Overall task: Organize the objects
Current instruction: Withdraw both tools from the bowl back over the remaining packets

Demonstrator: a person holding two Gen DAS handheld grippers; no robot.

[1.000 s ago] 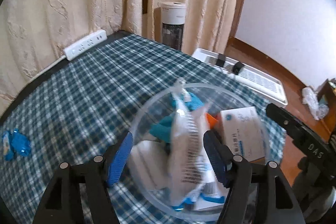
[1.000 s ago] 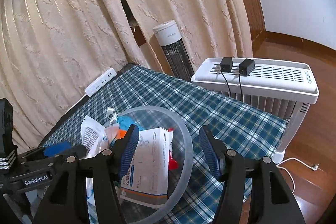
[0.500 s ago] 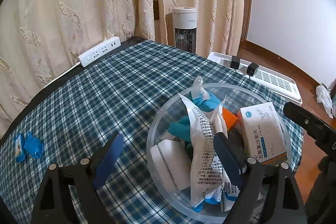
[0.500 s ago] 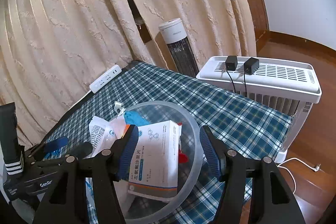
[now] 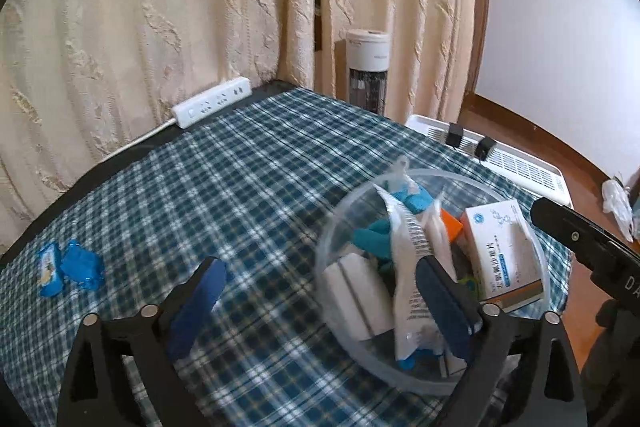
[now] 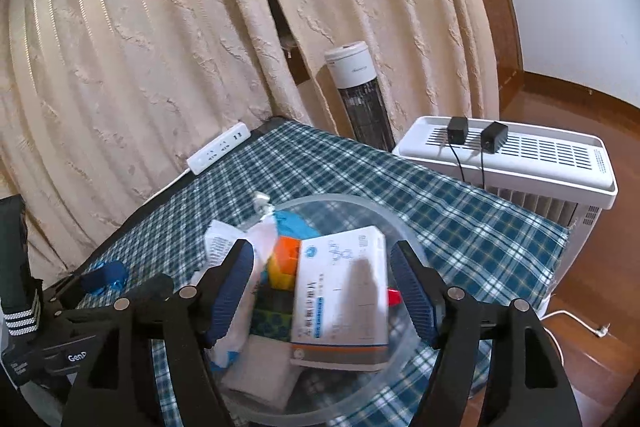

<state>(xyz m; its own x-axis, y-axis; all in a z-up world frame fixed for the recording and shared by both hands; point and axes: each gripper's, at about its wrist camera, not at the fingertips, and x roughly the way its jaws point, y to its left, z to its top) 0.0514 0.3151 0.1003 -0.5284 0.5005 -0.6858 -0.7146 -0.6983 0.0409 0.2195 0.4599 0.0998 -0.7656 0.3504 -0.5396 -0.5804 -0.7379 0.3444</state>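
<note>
A clear round bowl sits on the blue plaid tablecloth and holds a white printed pouch, a white medicine box, blue packets, an orange block and white rolls. My left gripper hovers over the bowl's near left rim. Its jaws are opening wide and grip nothing; the pouch leans beside the right finger. In the right wrist view the bowl lies under my right gripper. Those jaws are opening too, with the box lying loose below and between them. Two blue packets lie on the cloth at left.
A white power strip lies at the table's far edge against beige curtains. Beyond the table stand a tower fan and a white air purifier carrying two black adapters. The right tool's black housing reaches in beside the bowl.
The left jaws have spread wide off the white pouch, which stays in the bowl, and that gripper has drawn back. The right jaws have widened and pulled back a little too.
</note>
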